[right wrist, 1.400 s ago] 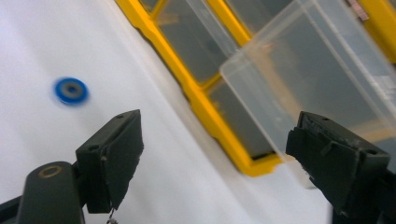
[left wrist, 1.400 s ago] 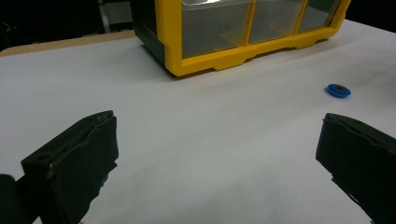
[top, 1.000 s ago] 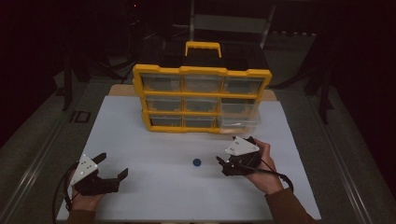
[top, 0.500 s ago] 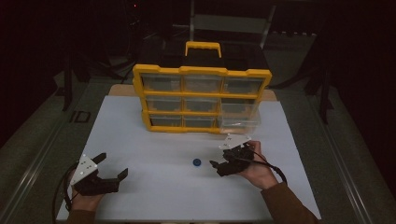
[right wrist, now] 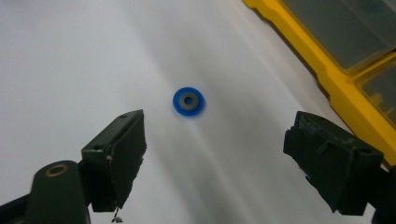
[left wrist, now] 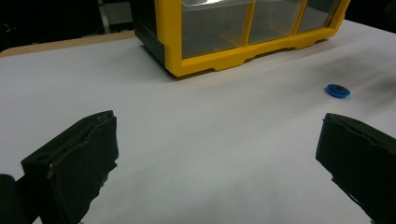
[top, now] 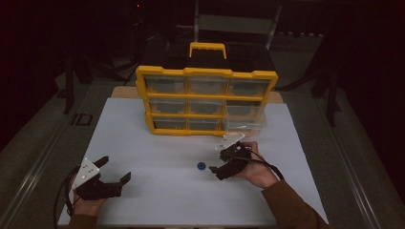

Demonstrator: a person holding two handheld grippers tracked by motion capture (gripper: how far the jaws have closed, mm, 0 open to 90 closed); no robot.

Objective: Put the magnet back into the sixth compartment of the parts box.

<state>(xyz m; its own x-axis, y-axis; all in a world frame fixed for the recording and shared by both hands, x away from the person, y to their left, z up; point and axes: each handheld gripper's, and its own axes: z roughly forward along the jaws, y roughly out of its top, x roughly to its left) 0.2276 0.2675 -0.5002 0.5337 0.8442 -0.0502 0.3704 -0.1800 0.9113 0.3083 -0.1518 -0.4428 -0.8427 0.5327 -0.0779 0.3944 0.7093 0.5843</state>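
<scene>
High view: white tabletop (top: 157, 143) with a yellow-framed organizer (top: 206, 101) of clear drawers standing at the far side, carry handle on top. One clear drawer (top: 244, 125) at its lower right looks pulled out a little. A small blue washer (top: 202, 166) lies flat on the table, near centre, just left of the right gripper (top: 214, 170), not touching it. Right gripper jaws spread wide, nothing between them. Left gripper (top: 116, 174) rests at the near left, well apart from the washer, jaws also wide and empty.

Left gripper view: matte black jaws stand far apart over bare white surface. Washer (left wrist: 337, 90) sits far right; organizer (left wrist: 243, 32) beyond, glossy yellow plastic, translucent bins.

Right gripper view: washer (right wrist: 188, 101) is a flat ring, blue rim, grey inner band, dark centre hole. It lies ahead of the open jaws, roughly centred, still on the table.

Judgement: pick-up not yet made; approach is nearly lined up. Left to do: close on the washer, lift, likely stow it in a drawer.
</scene>
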